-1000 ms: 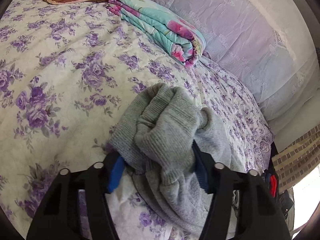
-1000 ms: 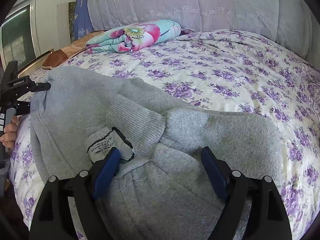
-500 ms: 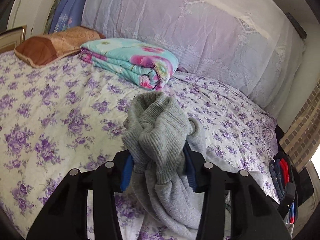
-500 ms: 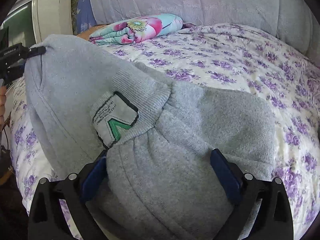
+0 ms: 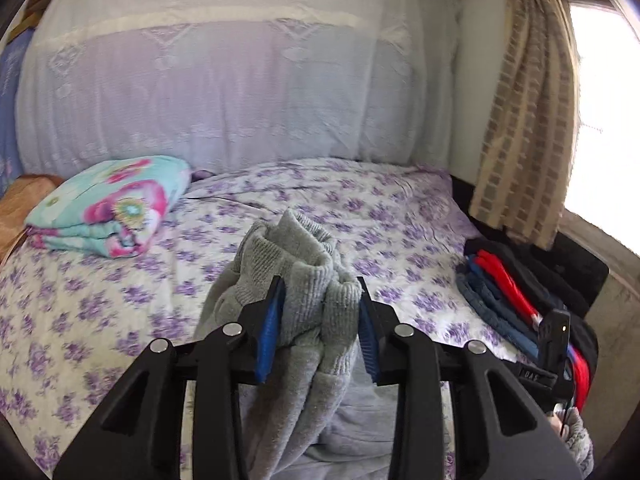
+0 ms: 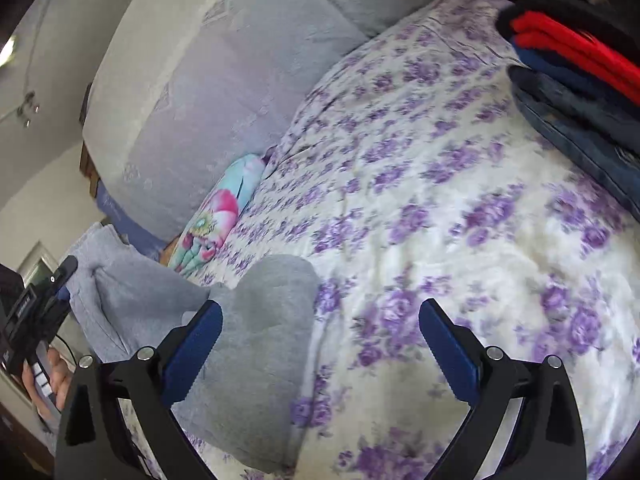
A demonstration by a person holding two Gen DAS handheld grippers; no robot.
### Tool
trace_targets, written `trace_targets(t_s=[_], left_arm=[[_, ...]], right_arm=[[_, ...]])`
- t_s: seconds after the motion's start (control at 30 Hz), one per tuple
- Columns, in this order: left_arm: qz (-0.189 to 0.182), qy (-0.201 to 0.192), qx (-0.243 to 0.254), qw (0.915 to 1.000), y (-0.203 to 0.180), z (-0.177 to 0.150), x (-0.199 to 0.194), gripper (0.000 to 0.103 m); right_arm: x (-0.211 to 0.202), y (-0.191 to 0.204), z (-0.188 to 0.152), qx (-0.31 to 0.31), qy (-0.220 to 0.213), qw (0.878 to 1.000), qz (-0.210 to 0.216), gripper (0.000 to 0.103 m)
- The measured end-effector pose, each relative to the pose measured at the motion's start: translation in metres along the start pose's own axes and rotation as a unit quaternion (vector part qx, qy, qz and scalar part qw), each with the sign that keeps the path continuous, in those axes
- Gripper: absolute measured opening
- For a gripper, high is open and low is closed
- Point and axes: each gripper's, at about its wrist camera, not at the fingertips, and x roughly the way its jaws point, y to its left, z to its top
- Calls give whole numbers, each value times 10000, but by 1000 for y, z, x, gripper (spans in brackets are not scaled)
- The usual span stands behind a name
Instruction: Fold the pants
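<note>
A purple-flowered bed [image 5: 400, 216] carries a folded floral quilt [image 5: 108, 208], stacked clothes [image 5: 500, 292] and grey pants [image 6: 256, 344].

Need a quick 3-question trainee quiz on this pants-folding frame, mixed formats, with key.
1. True or false: the left gripper is shut on the grey pants.
2. The right gripper is: A) shut on the pants, B) open, C) out of view.
3. Fill in: the stack of folded clothes lies at the ___ edge of the bed in the left wrist view.

Key: 1 true; 2 B; 3 right.
</note>
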Motion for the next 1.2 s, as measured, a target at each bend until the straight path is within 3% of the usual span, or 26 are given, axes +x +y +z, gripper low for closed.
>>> trace_targets(t_s=[0.1, 0.17, 0.3, 0.37, 0.4, 0.47, 0.5, 0.67, 0.8, 0.9, 0.97, 1.07, 1.13, 1.2], left_arm=[[-487, 749, 594, 9942, -68, -40, 60, 30], [-765, 1185, 822, 9866, -101, -69, 89, 18], [-484, 1005, 1410, 9837, -123, -94, 87, 20], [-672, 944, 1113, 9870, -108, -86, 73, 24], [-735, 912, 870, 9893, -96, -81, 64, 39], [-745, 699, 378, 9940, -69, -71, 44, 54], [-610, 570, 200, 9963, -55, -67, 34, 56], [232, 474, -415, 9977, 10, -66, 16, 58], [290, 766, -1163, 9898, 55, -82, 17, 58], [343, 874, -1286, 9872, 67, -95, 15, 58], [369, 945, -1235, 9871, 69, -103, 15, 61], [446, 1058, -1187, 9863, 72, -111, 17, 66], [405, 1095, -1251, 9853, 75, -113, 18, 66], [334, 998, -1271, 9863, 76, -110, 13, 66]], right_arm=[[-5, -15, 0, 295, -176, 9987, 374, 99], [-6, -17, 1, 276, -269, 9984, 416, 99], [-5, -22, 1, 373, -266, 9977, 507, 99], [-3, -20, 1, 324, -234, 9980, 491, 99], [-2, -20, 2, 295, -221, 9981, 488, 99], [-1, -18, 3, 267, -197, 9979, 551, 99], [-1, -16, 3, 276, -194, 9976, 609, 99], [-1, 32, -1, -317, 67, 9950, 944, 99], [25, 68, -6, -601, 507, 9922, 963, 99], [50, 83, -11, -756, 759, 9912, 783, 98], [65, 92, -17, -943, 950, 9880, 769, 90], [80, 103, -26, -1335, 1040, 9838, 596, 59], [70, 105, -24, -1266, 949, 9850, 687, 47], [47, 111, -20, -1242, 761, 9853, 897, 42]])
